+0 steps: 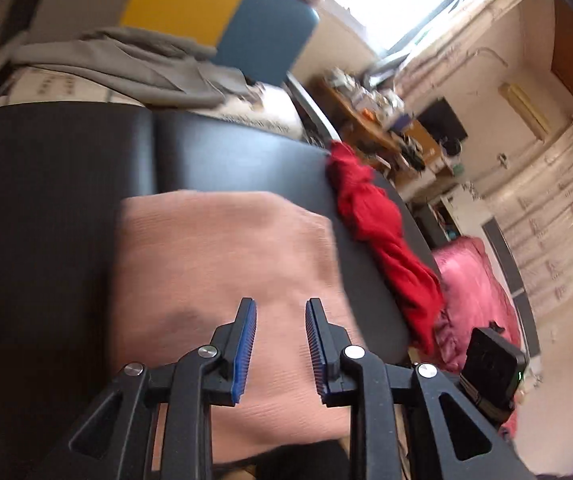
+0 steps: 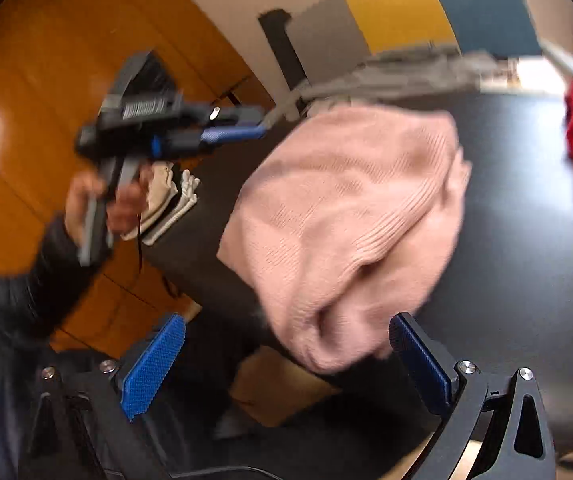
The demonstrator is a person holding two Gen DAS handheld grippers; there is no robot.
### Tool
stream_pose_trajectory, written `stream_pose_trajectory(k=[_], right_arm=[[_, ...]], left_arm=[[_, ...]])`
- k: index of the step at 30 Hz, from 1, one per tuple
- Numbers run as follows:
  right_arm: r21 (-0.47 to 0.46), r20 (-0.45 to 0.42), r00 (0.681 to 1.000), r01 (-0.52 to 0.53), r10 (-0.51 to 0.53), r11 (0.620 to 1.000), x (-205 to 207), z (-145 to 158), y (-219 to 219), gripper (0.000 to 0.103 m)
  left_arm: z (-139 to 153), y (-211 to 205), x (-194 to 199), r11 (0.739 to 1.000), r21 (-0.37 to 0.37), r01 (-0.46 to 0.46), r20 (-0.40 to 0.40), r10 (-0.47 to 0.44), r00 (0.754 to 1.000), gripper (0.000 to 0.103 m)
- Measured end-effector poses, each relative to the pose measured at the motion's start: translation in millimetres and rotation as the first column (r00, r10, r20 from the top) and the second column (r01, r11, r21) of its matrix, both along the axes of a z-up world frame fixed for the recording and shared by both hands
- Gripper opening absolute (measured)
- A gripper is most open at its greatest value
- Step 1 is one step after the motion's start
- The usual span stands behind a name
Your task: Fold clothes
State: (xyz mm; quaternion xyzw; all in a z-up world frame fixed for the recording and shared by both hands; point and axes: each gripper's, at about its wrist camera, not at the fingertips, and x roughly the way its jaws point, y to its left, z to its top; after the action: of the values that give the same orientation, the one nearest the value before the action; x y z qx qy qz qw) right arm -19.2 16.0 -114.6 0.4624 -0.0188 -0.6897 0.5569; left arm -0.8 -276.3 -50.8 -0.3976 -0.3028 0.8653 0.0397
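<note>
Hovering both grippers, left gripper (image 1: pixel 280 354) part-open, right gripper (image 2: pixel 286 364) wide, both empty; pink sweater (image 1: pixel 222 264) lies folded near the table (image 1: pixel 66 168) front edge, you've released it.

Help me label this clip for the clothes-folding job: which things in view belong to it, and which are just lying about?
Belongs to the job:
- folded pink ribbed knit garment
- crumpled red cloth
- black tabletop
- left hand-held gripper
- right hand-held gripper

Lying about:
- grey fabric heap
- yellow and blue panel
- cluttered wooden desk
</note>
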Motion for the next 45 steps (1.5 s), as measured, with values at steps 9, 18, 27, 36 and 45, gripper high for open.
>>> stream_pose_trajectory(k=[9, 18, 27, 36, 45], right_arm=[[0.171, 0.101, 0.991, 0.073, -0.092, 0.983, -3.7, -43.3, -45.9, 0.009], [0.278, 0.065, 0.976, 0.183, -0.209, 0.943, -0.9, -56.9, -13.7, 0.008], [0.241, 0.014, 0.972, 0.225, -0.235, 0.944, 1.7, -29.0, -8.8, 0.061], [0.123, -0.316, 0.928, 0.248, -0.199, 0.961, -9.8, 71.6, -73.9, 0.074], [0.265, -0.3, 0.942, 0.233, -0.149, 0.936, -74.4, 15.0, -155.0, 0.074]], left_arm=[[-48.4, -1.6, 70.3, 0.986, -0.134, 0.096, -0.07, -0.106, 0.992, 0.024], [-97.0, 41.4, 64.7, 0.939, -0.239, 0.247, 0.096, -0.231, 0.968, 0.025], [-49.5, 12.5, 83.7, 0.964, -0.195, 0.182, -0.078, -0.2, 0.977, 0.025], [-9.1, -36.5, 39.3, 0.962, -0.269, 0.049, -0.192, -0.103, 0.976, 0.025], [-29.9, -42.5, -26.2, 0.947, -0.28, 0.157, -0.122, -0.198, 0.973, 0.025]])
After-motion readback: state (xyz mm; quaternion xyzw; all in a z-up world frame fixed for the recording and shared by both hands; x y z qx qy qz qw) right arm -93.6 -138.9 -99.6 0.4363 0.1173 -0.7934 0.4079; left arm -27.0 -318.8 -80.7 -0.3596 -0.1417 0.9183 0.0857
